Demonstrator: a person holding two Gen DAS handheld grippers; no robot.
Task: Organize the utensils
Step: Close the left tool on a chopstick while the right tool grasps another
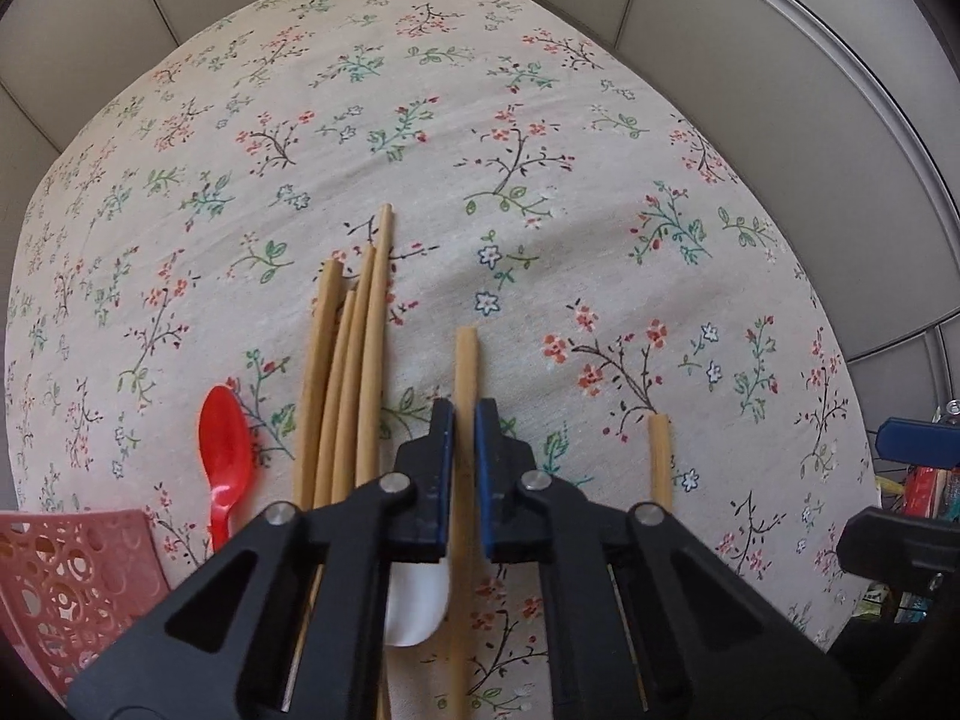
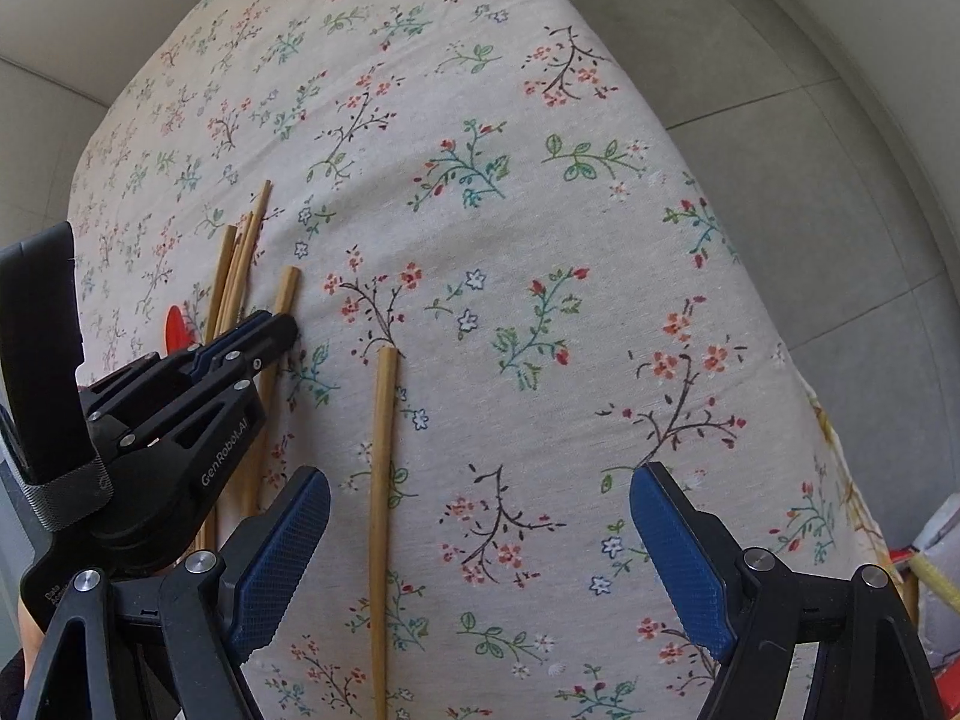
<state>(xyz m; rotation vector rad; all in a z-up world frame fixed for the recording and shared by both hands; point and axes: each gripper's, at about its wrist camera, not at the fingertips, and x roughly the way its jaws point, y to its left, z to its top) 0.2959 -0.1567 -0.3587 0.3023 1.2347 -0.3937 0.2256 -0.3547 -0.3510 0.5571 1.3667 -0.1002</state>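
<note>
My left gripper is shut on a single wooden chopstick whose tip sticks out past the fingers; it also shows in the right wrist view. A bundle of several chopsticks lies just left of it. A red plastic spoon lies further left. A white spoon shows under the left gripper. Another lone chopstick lies on the cloth between the grippers, also in the left wrist view. My right gripper is wide open and empty above the cloth, right of that chopstick.
A pink perforated basket sits at the lower left. The floral tablecloth covers a round table with grey tiled floor beyond its edges. Clutter lies off the right edge.
</note>
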